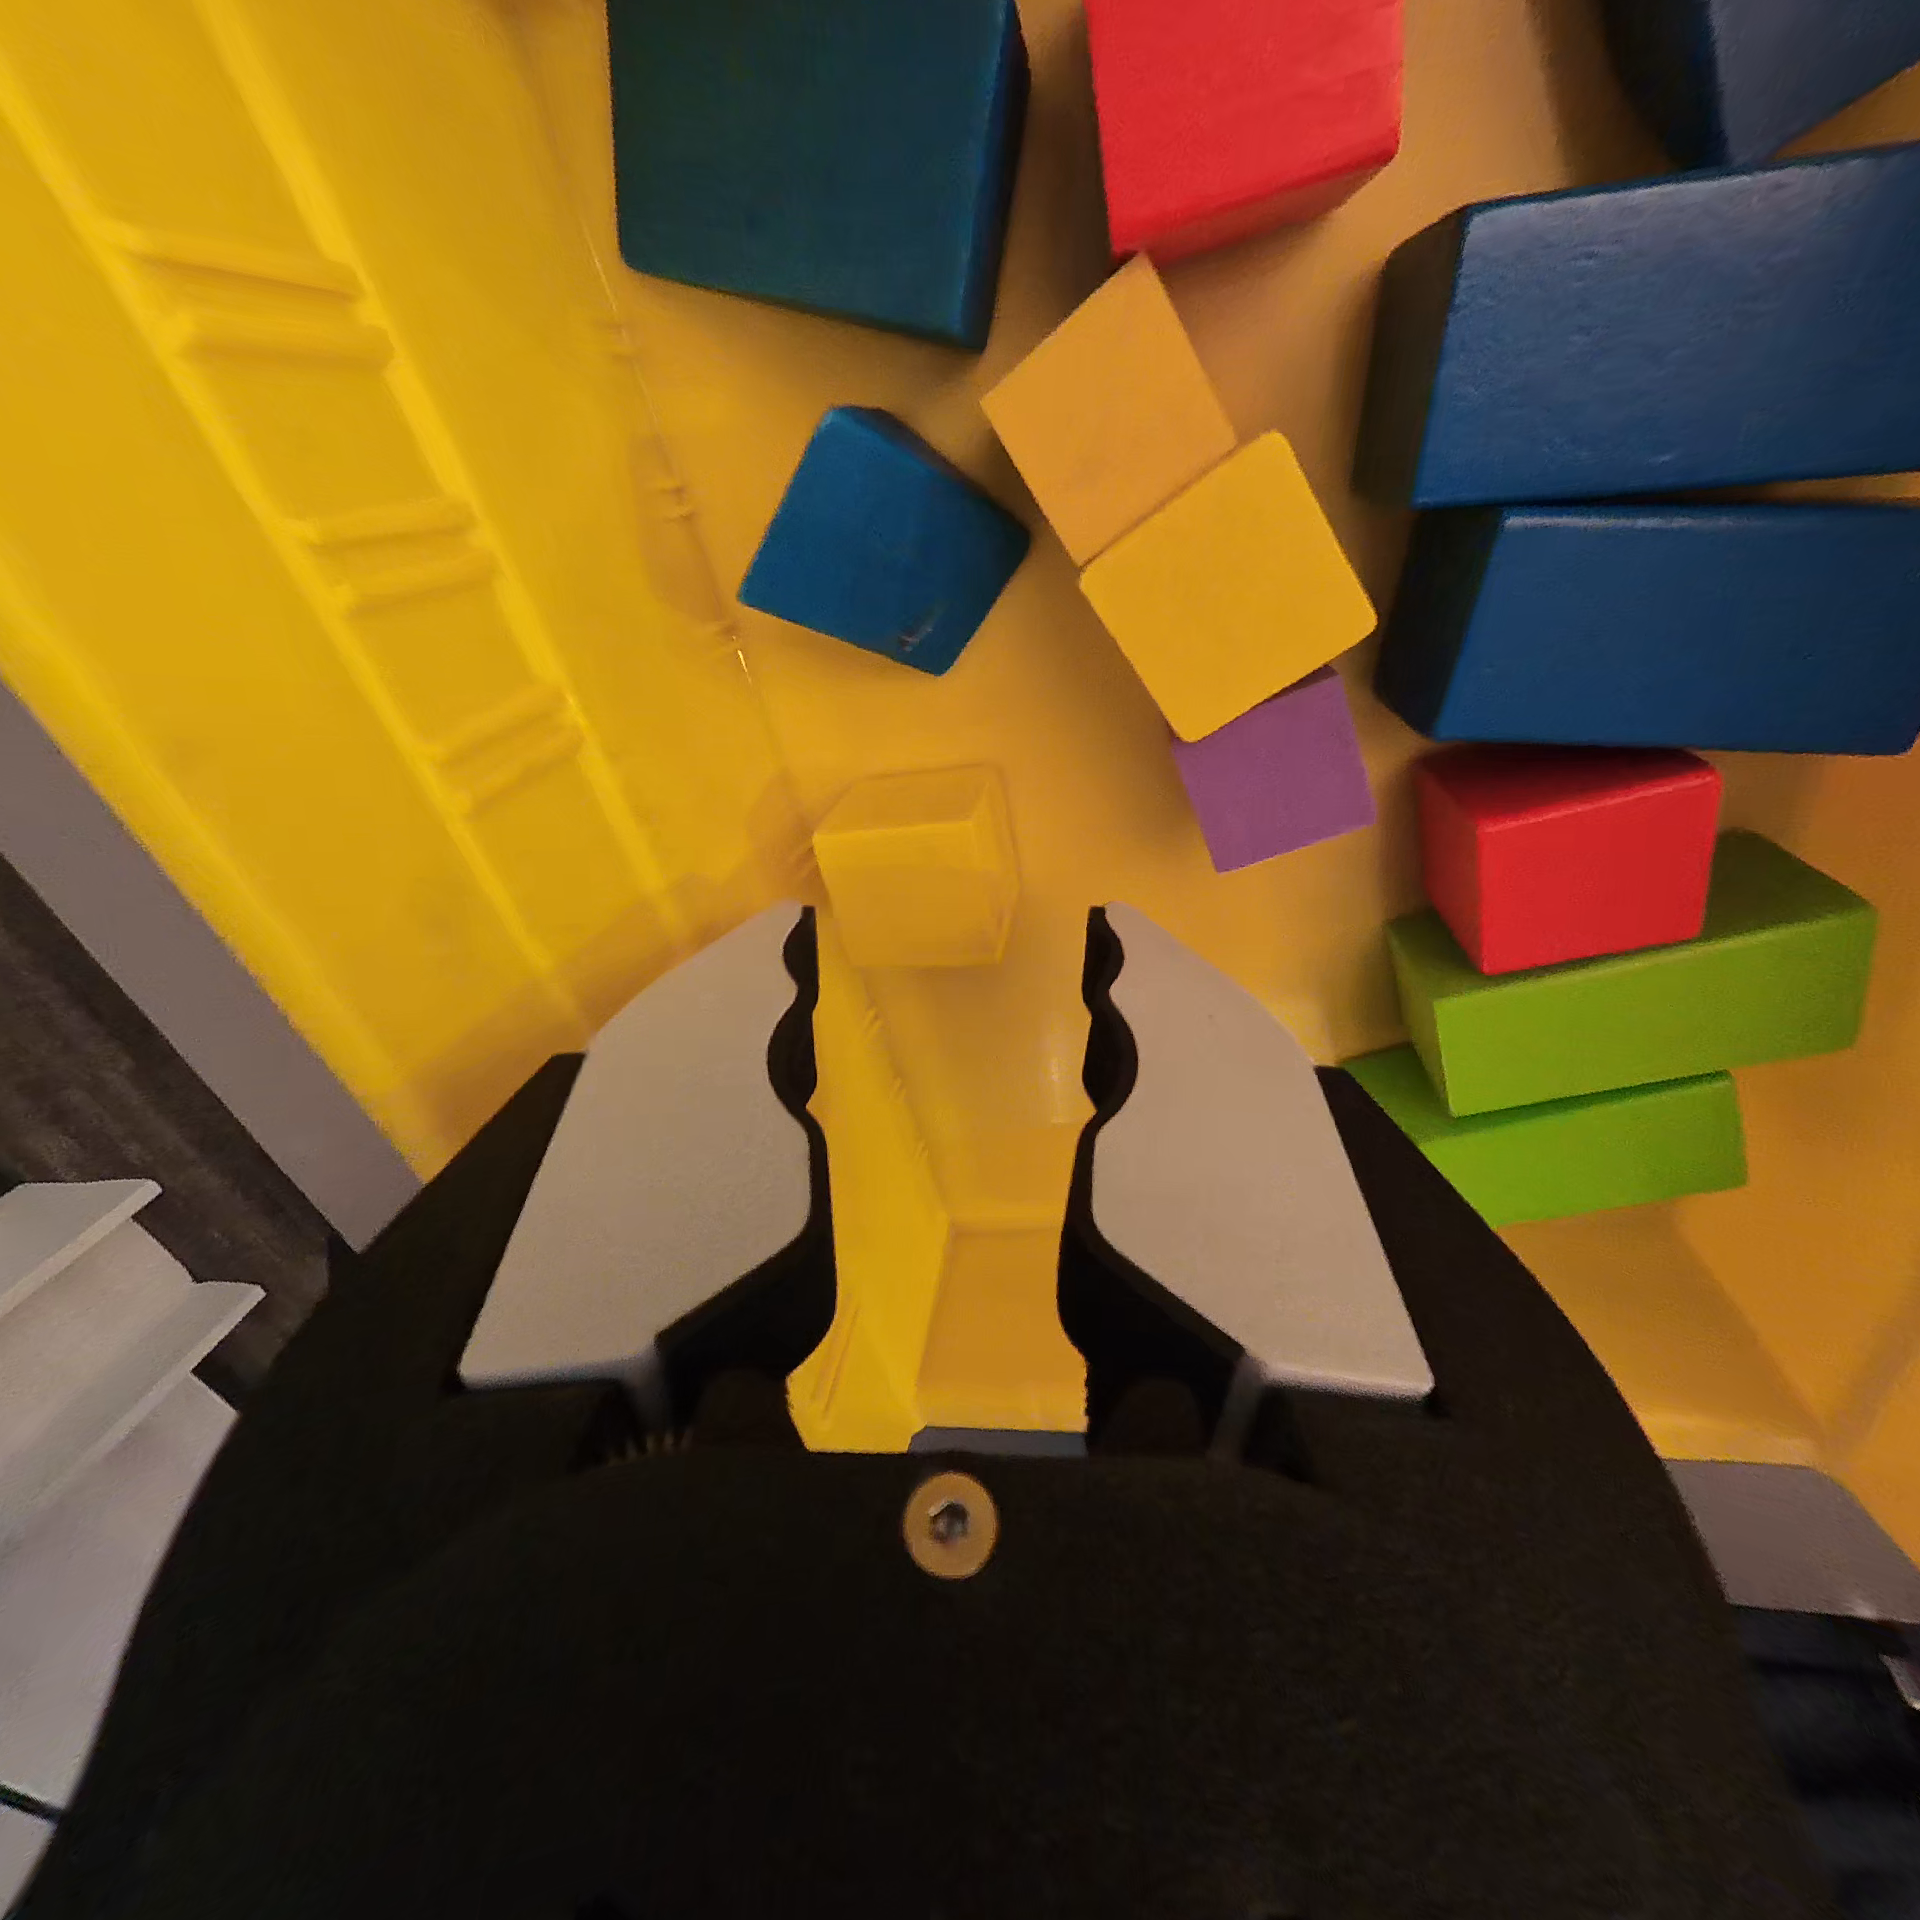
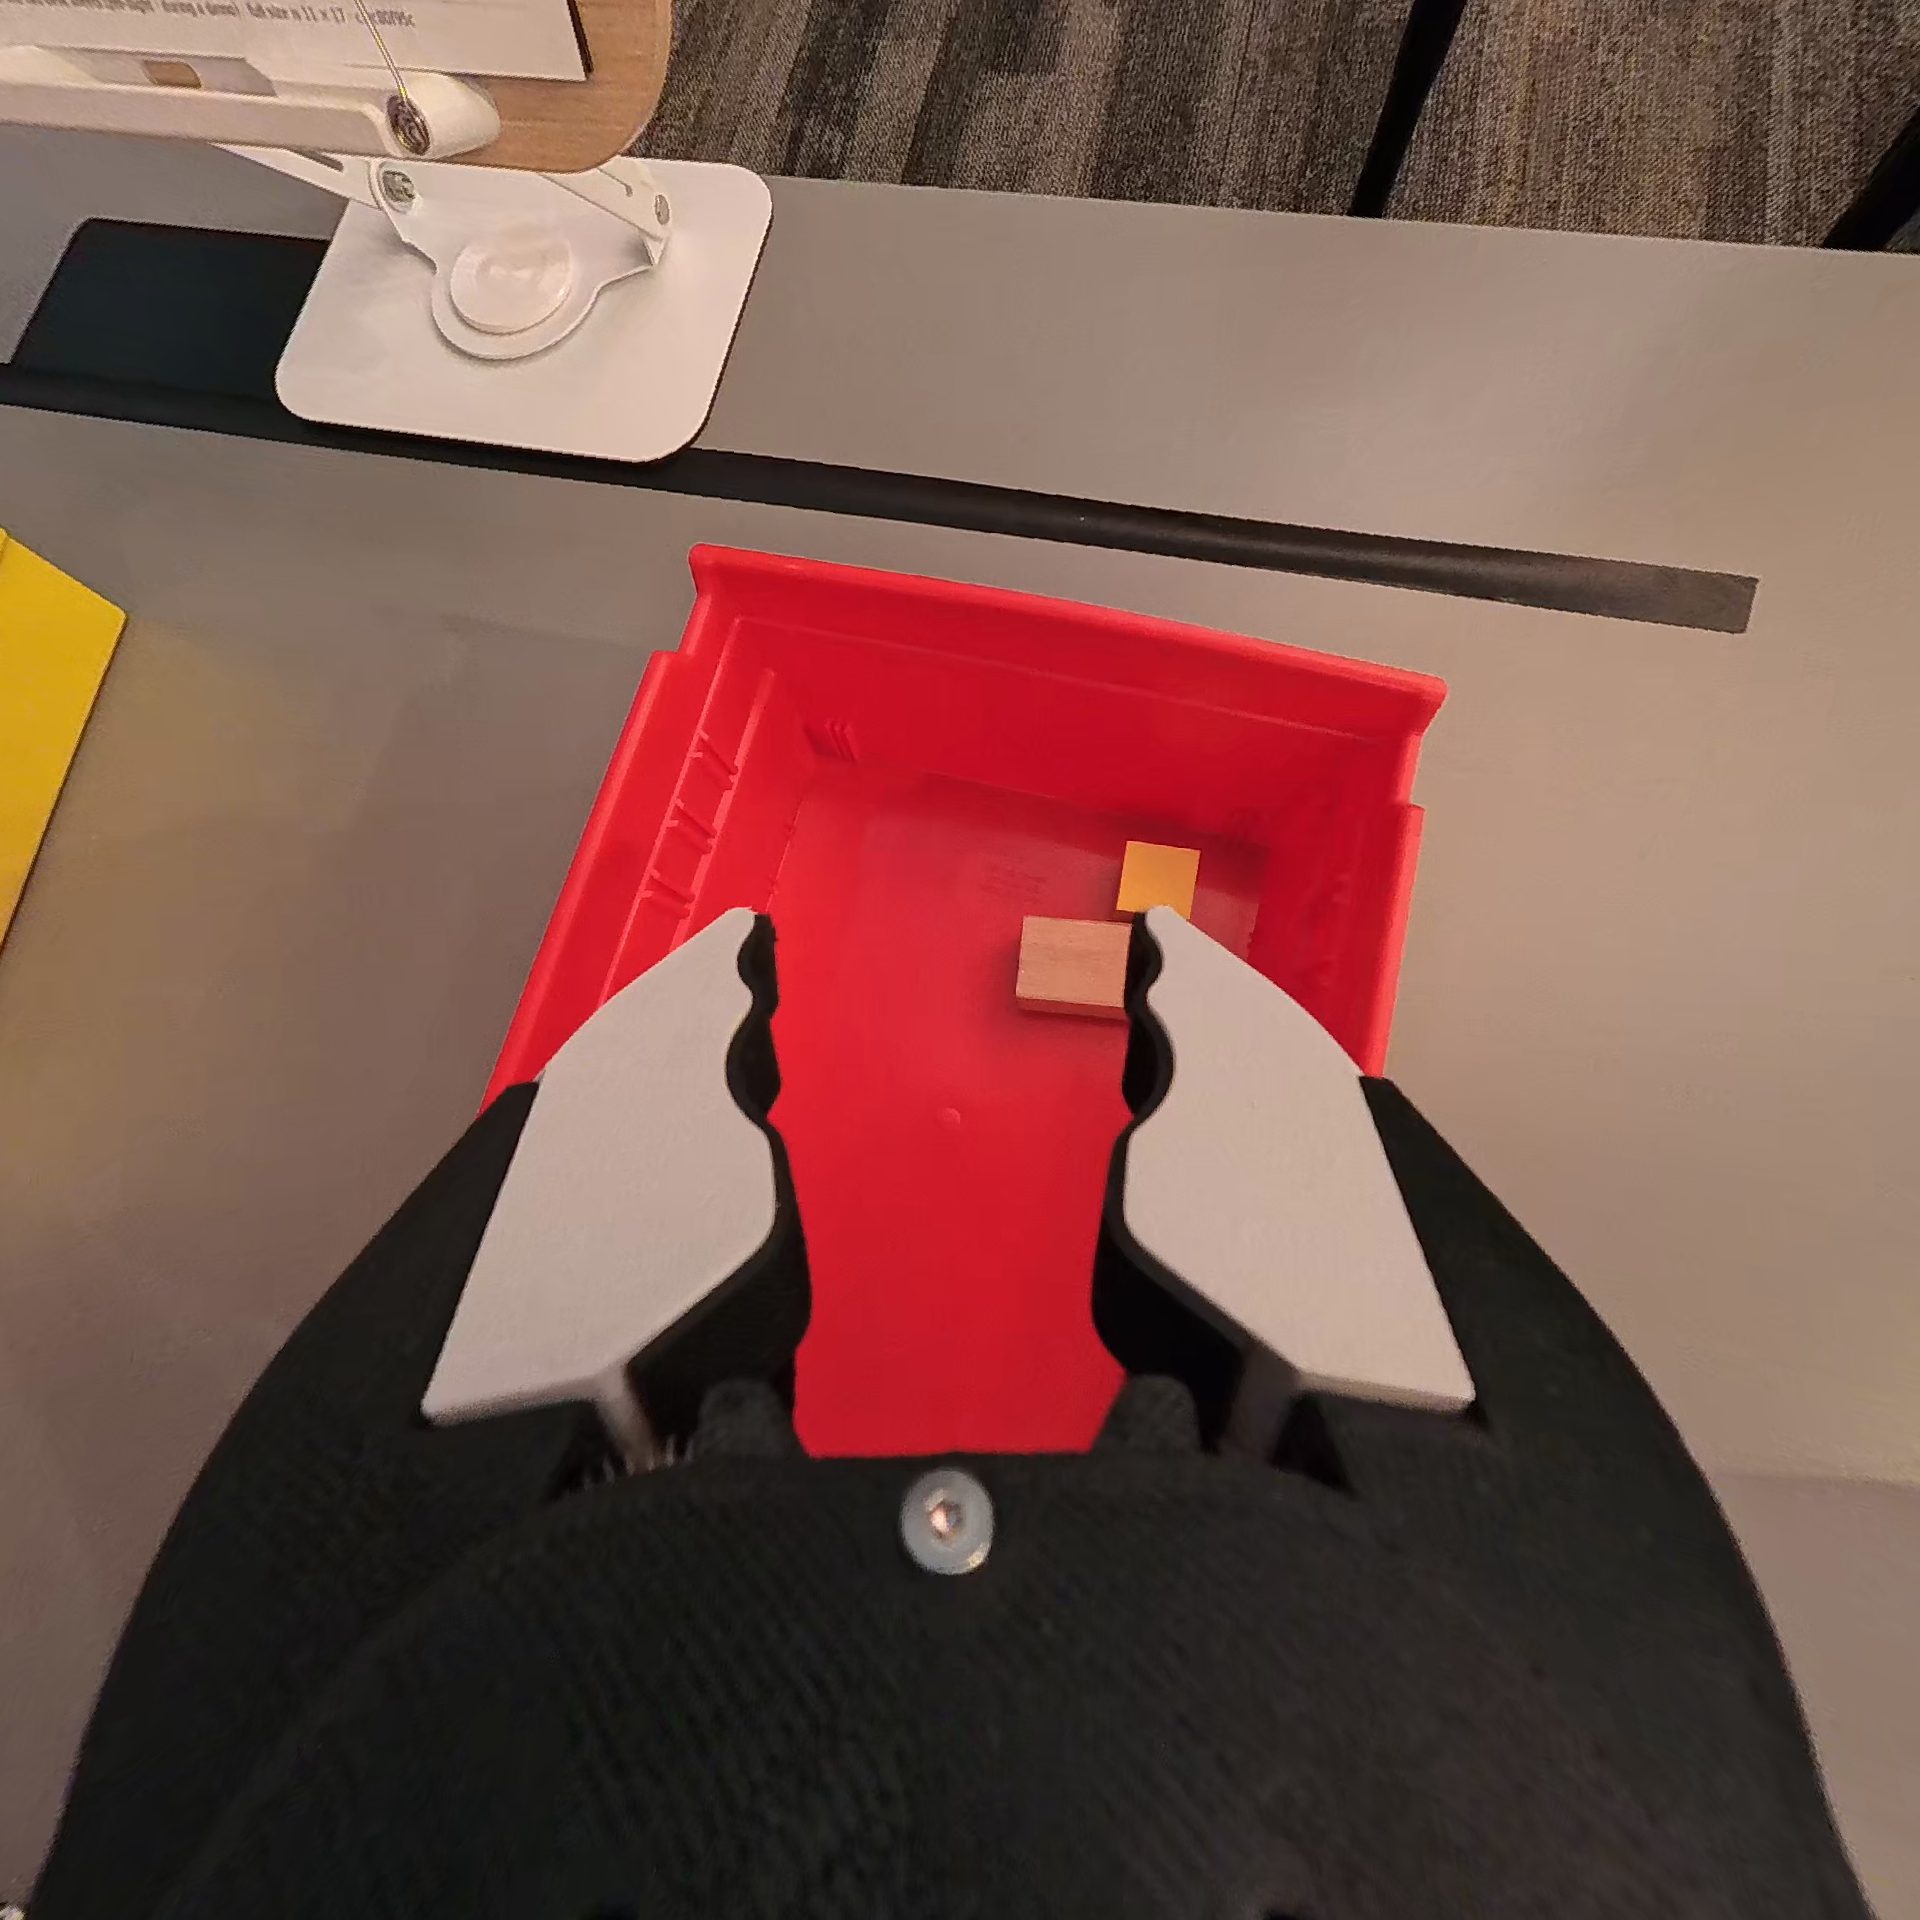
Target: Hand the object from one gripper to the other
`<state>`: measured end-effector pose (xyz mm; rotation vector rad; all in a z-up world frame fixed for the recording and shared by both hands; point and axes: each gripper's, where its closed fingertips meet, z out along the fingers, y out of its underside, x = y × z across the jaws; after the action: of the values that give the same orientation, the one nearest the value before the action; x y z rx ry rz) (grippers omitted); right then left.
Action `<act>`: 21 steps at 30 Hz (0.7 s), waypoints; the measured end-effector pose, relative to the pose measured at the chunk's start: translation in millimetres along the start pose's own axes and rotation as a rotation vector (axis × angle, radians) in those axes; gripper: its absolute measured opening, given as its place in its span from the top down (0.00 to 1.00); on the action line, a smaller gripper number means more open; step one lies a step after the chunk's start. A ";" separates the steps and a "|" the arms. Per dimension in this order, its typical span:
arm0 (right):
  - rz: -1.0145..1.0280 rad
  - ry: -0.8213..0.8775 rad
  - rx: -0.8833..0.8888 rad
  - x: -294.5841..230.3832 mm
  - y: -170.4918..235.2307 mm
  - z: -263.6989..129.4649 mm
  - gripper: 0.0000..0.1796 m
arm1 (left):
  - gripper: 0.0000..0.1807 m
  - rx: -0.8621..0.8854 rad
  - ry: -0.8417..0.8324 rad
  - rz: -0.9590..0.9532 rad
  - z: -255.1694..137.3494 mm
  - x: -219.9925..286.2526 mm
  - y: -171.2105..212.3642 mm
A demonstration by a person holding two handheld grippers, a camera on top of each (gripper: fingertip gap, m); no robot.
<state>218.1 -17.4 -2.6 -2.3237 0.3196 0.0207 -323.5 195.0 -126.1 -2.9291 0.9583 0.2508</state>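
A: Surveying from the largest item down: the grey tabletop point(image 2: 1351, 416) carries a yellow bin point(image 1: 312, 520) and a red bin point(image 2: 1039, 665), well apart. The yellow bin holds the stock: long blue blocks point(image 1: 1662, 343), green blocks point(image 1: 1631, 1008), red blocks point(image 1: 1236, 114), yellow cubes point(image 1: 1226, 582), a purple cube point(image 1: 1278, 769).

B: The claws?

A: Left claw point(image 1: 945, 914) released, holding nothing, poised above the yellow bin; a small yellow cube point(image 1: 914, 868) lies just beyond its tips, the likely pick. Right claw point(image 2: 951, 920) likewise released and empty, hanging over the red bin, presumably stationed to receive and deposit.

B: Contents there?

A: A plain wooden block point(image 2: 1070, 966) and a small orange block point(image 2: 1158, 876) on the floor. No handover has started.
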 end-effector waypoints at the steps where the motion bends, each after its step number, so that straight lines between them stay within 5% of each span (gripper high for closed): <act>1: -0.001 0.000 -0.002 -0.2 0.2 0.1 0.63 | 0.73 -0.003 0.010 -0.001 1.8 1.3 -0.5; 21: -0.029 -0.006 -0.006 -5.1 -0.6 -2.2 0.65 | 0.80 -0.057 -0.081 0.033 18.2 -8.2 -0.7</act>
<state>213.1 -17.4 -0.1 -2.3338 0.2827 0.0144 -332.2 202.1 -142.6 -2.9301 1.0050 0.4010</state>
